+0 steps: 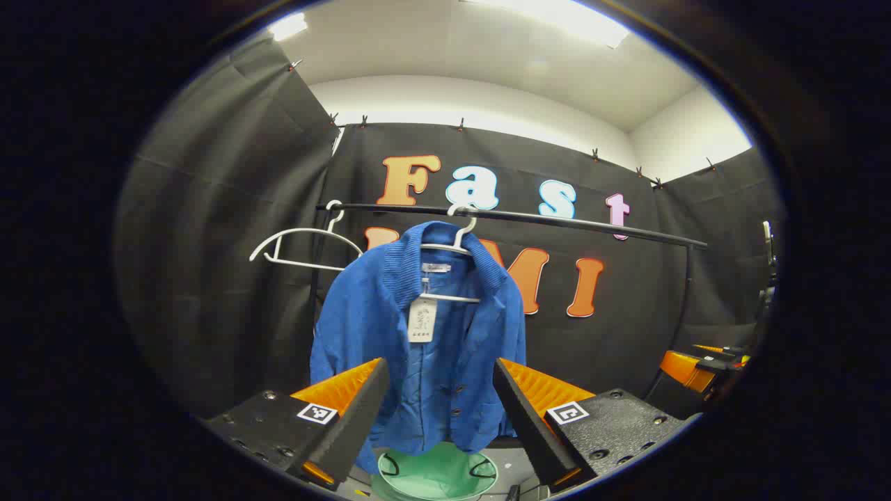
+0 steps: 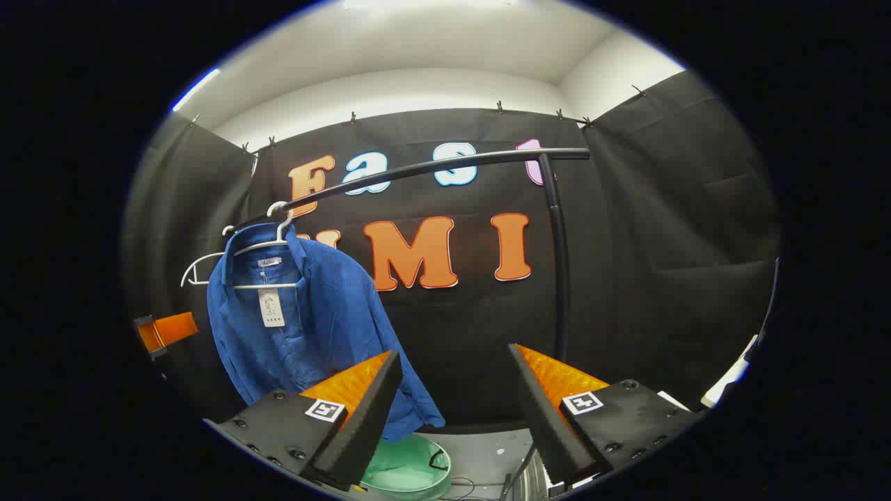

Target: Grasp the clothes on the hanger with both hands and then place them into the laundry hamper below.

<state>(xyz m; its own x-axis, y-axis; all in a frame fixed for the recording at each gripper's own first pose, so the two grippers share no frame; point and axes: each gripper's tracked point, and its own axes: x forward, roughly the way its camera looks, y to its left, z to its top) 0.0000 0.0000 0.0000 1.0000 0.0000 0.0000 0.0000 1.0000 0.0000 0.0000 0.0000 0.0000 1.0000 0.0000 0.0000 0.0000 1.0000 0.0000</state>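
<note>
While blue jacket (image 1: 424, 348) hangs above hamper (image 1: 437, 476), both claws gape, apart from it.

Left gripper (image 1: 440, 390), right gripper (image 2: 454, 390): black screwed bodies, square black-white markers, ribbed orange fingers (image 1: 344, 390) with black edges.

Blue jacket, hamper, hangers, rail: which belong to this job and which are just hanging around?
Belongs to the job:
blue jacket
its white hanger
green hamper
left gripper, open
right gripper, open

Just there:
empty white hanger
black rail
</note>
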